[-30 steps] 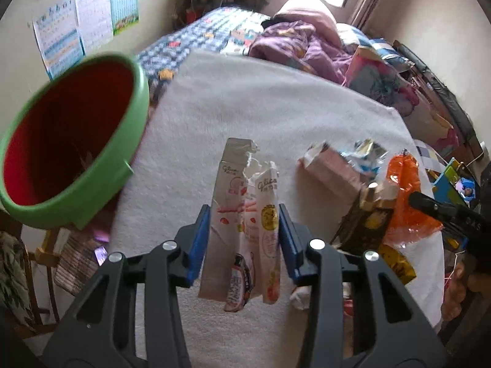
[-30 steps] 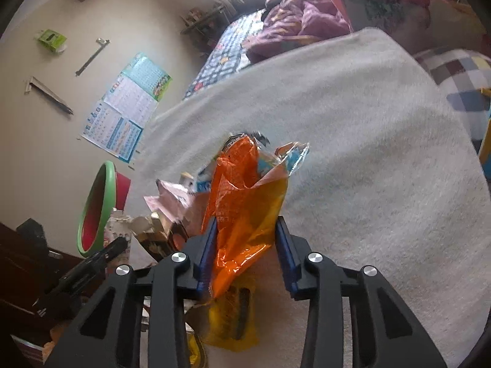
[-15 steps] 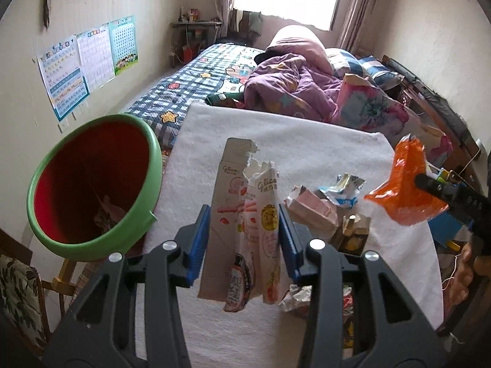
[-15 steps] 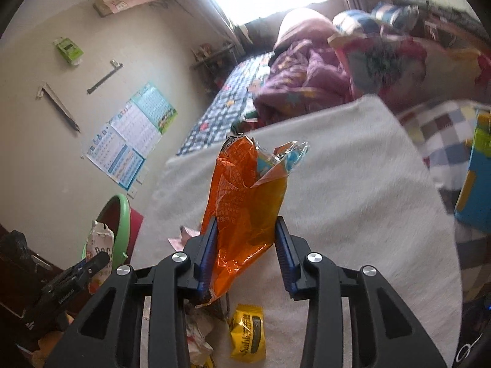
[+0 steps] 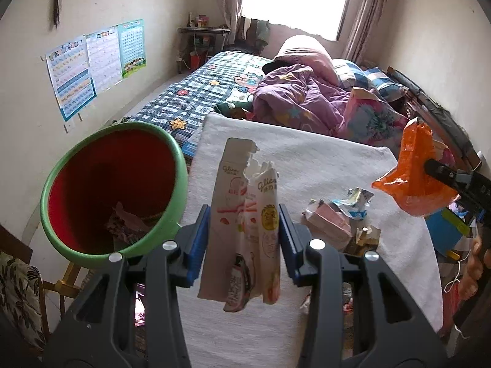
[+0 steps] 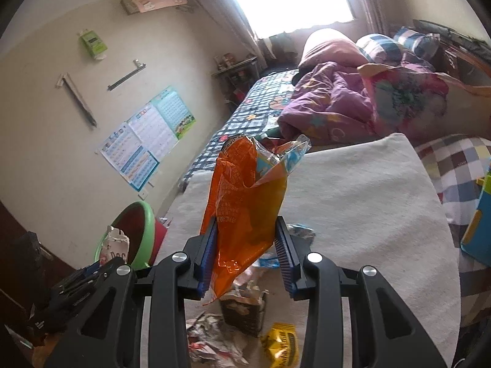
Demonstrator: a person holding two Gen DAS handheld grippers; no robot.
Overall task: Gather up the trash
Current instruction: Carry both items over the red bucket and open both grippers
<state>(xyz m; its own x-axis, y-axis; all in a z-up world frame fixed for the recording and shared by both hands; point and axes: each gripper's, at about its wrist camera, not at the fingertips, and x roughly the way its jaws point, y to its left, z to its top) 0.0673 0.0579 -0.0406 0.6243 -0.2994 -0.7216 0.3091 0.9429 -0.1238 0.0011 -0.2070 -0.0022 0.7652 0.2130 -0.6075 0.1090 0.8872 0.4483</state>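
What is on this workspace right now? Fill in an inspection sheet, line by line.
Surface: white towel spread over the bed, litter at its near end.
Job's things: white snack box in the left gripper; orange bag in the right gripper; green-rimmed red bin left of the towel, some scraps already inside.
Clutter: pink carton, crumpled foil wrapper, yellow packet, more wrappers.
Grippers: both shut on their items, lifted clear of the towel.
Cables: nothing seen.
Surroundings: purple quilt, wall posters, bright window.

poster (image 5: 76, 73) print illegible, bin (image 5: 113, 190) contents unclear
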